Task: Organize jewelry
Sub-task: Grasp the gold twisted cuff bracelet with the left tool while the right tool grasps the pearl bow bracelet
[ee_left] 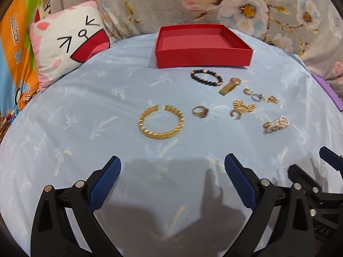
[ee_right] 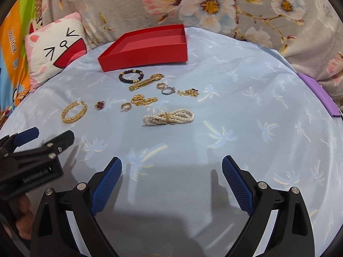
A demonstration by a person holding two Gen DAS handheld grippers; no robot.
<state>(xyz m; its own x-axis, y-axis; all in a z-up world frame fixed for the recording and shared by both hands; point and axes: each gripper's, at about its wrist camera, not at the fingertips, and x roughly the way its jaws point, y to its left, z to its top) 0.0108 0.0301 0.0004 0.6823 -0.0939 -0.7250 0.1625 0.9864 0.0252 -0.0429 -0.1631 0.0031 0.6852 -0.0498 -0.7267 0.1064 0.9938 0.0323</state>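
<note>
Left tongs (ee_left: 172, 166) near gold bangle (ee_left: 161, 121)

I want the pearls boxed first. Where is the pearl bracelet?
The pearl bracelet lies on the blue cloth, centre of the right wrist view, nearest the cameras, just in front of the gold chain.

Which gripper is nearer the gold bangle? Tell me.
Left. The left gripper sits directly before the gold bangle, jaws open; the right gripper is off to its right.
</note>
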